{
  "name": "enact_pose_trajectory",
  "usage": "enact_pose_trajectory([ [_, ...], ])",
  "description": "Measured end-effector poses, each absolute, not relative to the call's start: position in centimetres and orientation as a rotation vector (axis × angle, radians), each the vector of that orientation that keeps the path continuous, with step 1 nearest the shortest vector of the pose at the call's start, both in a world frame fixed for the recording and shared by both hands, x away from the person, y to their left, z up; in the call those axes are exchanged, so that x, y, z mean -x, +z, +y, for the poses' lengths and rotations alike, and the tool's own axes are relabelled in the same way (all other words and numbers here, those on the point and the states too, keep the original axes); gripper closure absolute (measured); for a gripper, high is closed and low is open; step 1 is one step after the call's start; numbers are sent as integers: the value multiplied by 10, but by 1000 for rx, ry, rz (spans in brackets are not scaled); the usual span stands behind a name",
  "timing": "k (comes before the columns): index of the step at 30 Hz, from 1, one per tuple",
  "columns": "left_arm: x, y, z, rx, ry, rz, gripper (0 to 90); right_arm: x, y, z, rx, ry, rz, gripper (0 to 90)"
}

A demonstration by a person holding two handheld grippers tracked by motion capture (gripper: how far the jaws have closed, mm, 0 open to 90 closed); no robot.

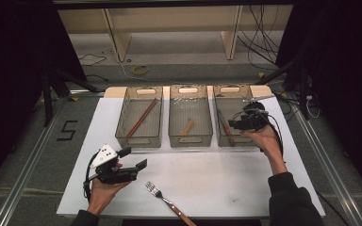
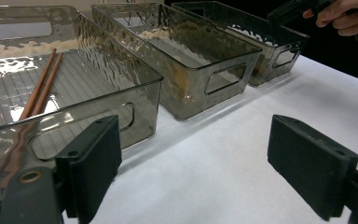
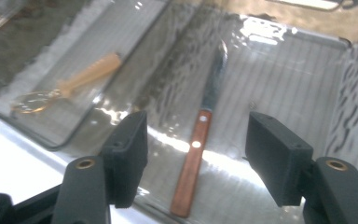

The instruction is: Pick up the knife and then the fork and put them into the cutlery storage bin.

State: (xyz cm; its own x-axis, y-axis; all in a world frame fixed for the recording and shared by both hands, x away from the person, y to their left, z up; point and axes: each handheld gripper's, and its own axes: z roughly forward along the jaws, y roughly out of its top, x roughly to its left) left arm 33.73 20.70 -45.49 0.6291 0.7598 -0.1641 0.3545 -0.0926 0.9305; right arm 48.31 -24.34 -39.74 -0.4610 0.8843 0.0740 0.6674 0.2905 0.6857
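The fork [image 1: 162,199] lies alone on the white table, maybe waiting its turn. The left gripper [image 1: 134,158] beside it is wide open, empty. The right gripper [image 1: 238,123], open and empty, hangs over the knife [image 3: 199,138] in the right bin [image 1: 250,90].

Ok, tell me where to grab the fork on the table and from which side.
Probably grip the fork on its wooden handle, coming straight down from above with the jaws across it. It lies flat on the white table, tines pointing up-left toward the open left gripper, so that gripper looks best placed.
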Motion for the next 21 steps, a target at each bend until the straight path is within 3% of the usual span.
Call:
enact_pose_trajectory([
  [12,-337,-455,207,-1697,439,923,169,-439,-374,-214,-1234,1046,2315,334],
  [21,-338,-455,207,-1701,441,923,169,-405,-388,-193,-1139,1048,2399,330],
])
